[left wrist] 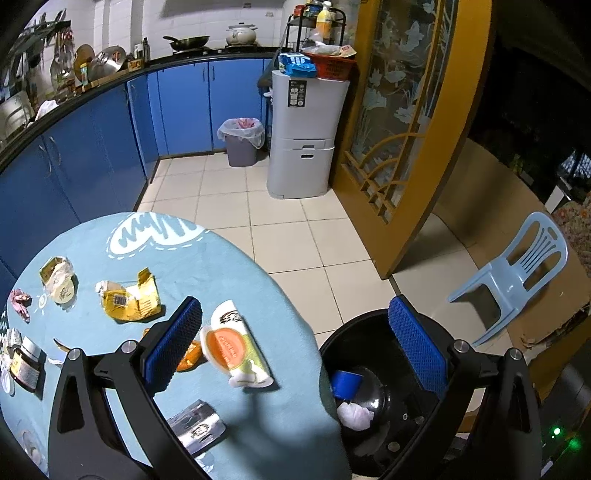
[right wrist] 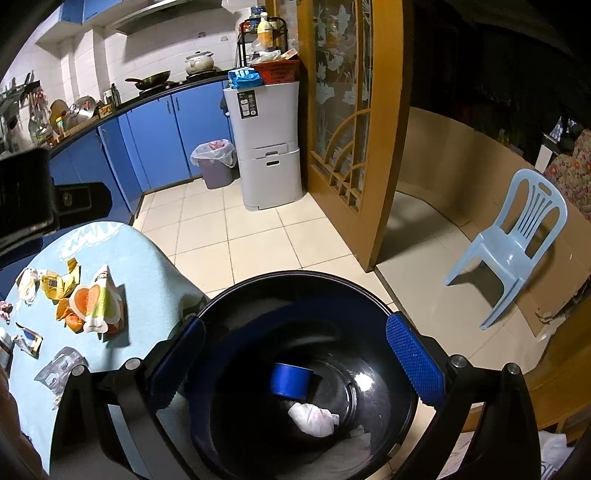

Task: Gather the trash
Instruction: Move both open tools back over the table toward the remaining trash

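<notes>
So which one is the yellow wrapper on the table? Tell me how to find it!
Start at the round table with the blue cloth. Near its middle, left of the white tube-shaped packet with an orange circle, lies the yellow wrapper. It is the only crumpled, torn-open yellow one, with a barcode showing.

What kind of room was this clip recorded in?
A home kitchen, most likely: blue cabinets under a counter, a wok and pot on the stove, tiled floor.

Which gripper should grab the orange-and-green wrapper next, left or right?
Left. The left gripper hangs open over the table with the orange-and-green wrapper between its fingers. The right gripper is open over the black bin.
</notes>
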Tool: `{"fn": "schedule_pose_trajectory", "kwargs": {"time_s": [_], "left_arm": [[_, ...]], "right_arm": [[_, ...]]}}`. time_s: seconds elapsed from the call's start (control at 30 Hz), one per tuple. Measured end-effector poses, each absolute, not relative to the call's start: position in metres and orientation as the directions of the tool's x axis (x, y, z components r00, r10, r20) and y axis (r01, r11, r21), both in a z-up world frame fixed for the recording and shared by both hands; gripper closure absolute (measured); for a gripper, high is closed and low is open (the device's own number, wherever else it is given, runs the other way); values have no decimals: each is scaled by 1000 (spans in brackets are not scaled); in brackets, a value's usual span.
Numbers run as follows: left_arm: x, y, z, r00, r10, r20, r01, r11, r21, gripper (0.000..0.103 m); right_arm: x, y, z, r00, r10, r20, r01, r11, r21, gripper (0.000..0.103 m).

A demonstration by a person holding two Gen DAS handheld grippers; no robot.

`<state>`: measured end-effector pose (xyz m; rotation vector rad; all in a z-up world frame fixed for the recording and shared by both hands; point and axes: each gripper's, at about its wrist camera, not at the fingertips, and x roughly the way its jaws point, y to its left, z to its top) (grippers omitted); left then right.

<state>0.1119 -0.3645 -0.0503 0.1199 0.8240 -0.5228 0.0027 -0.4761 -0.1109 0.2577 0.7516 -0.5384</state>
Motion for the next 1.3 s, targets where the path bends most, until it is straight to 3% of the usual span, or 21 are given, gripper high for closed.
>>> {"fn": "schedule_pose_trajectory", "kwargs": {"time_s": [0.6,1.3], "left_arm": [[112,-276,-45,604,-332,-725,394,914,-91,3],[80,-107,-62,615,-227,-755,248,965,-88,4]], "right_arm": [[9,-427,-86,642,-359,-678,497,868,11,7],[17,-300,-89,671,-241,-701,330,944,-8,7]]}}
